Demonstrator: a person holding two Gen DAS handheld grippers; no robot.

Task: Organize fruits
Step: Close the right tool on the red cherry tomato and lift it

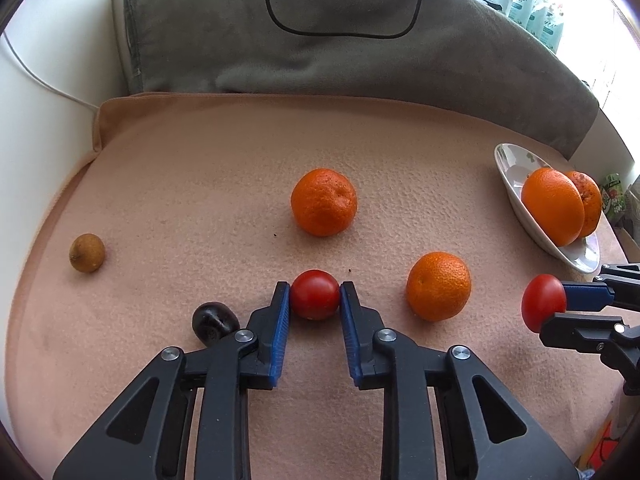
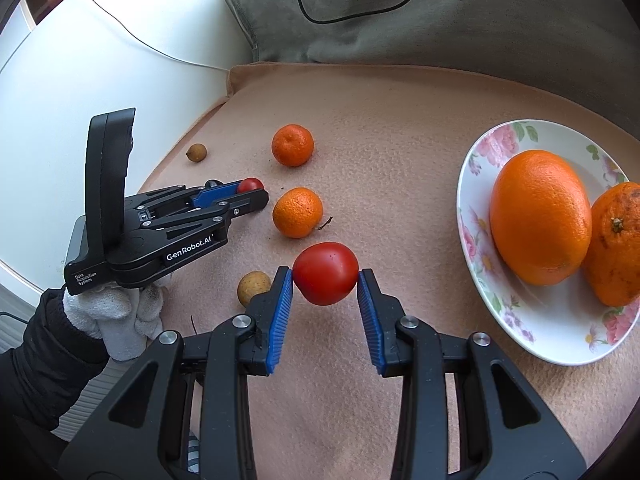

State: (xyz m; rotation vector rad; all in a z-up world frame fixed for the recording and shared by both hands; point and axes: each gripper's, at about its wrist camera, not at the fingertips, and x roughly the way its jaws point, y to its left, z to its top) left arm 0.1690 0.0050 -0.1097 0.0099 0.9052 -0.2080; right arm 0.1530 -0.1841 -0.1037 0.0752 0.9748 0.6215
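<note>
My left gripper is shut on a small red tomato that rests on the pink cloth; it also shows in the right wrist view. My right gripper is shut on a larger red tomato and holds it above the cloth, left of the floral plate. The plate holds a big orange and a mandarin. Two mandarins lie loose on the cloth, one farther and one nearer.
A dark fruit lies beside my left fingers. A small brown fruit sits at the far left, another by my right gripper. A grey cushion with a black cable lies behind. A white wall and cable are on the left.
</note>
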